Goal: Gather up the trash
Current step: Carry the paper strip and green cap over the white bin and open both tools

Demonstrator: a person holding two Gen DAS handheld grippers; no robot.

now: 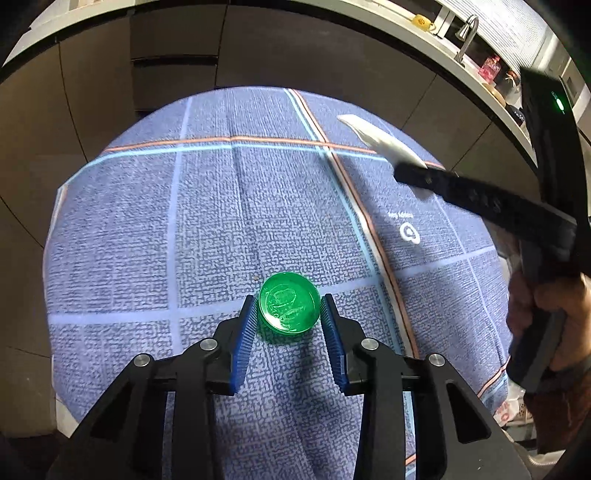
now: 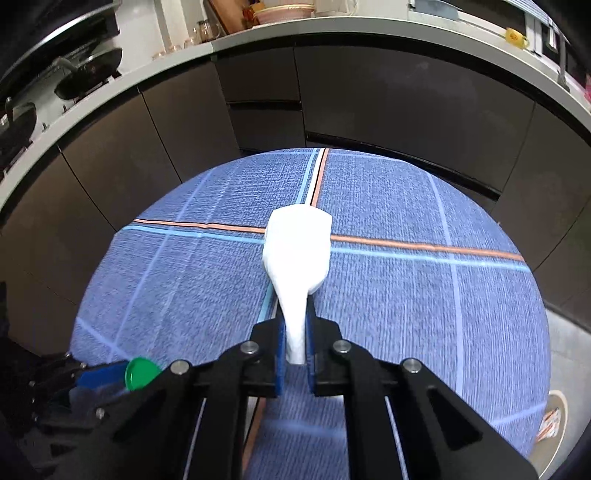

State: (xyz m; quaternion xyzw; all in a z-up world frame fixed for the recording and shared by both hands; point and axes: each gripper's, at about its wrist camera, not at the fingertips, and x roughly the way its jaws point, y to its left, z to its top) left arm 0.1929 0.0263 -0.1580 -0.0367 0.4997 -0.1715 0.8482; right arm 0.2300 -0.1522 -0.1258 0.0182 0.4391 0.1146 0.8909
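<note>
Tabletop: a round tabletop (image 2: 424, 295) under a blue woven cloth crossed by pale blue and orange stripes; dark cabinet fronts (image 2: 369, 96) curve behind its far edge.

Left gripper: the left gripper (image 1: 289, 312) points steeply down near the middle of the tabletop. Its blue ribbed fingers (image 1: 246, 332) stand on either side of a round, translucent green plastic lid (image 1: 289, 309). In the left wrist view a thin gap seems to show on each side, so the fingers flank the lid rather than press it; I cannot tell for sure.

Green lid: it looks to rest on the cloth, lying flat. In the right wrist view it shows beside a blue finger toward the near left edge of the tabletop.

Right gripper: the right gripper (image 2: 295, 343) has its blue fingers (image 2: 281, 350) drawn almost together, pinching the narrow end of a crumpled white paper tissue (image 2: 297, 251).

White tissue: its wide end fans out past the fingertips, lifted off the cloth, over the crossing of the orange and blue stripes toward the far edge.

Hand: a person's hand (image 1: 550, 314) grips the right gripper's handle at the right edge of the tabletop.

Worktop behind: a pale counter (image 2: 388, 29) with a yellow cup (image 2: 515, 37); dark pans (image 2: 88, 74) sit at the left.
</note>
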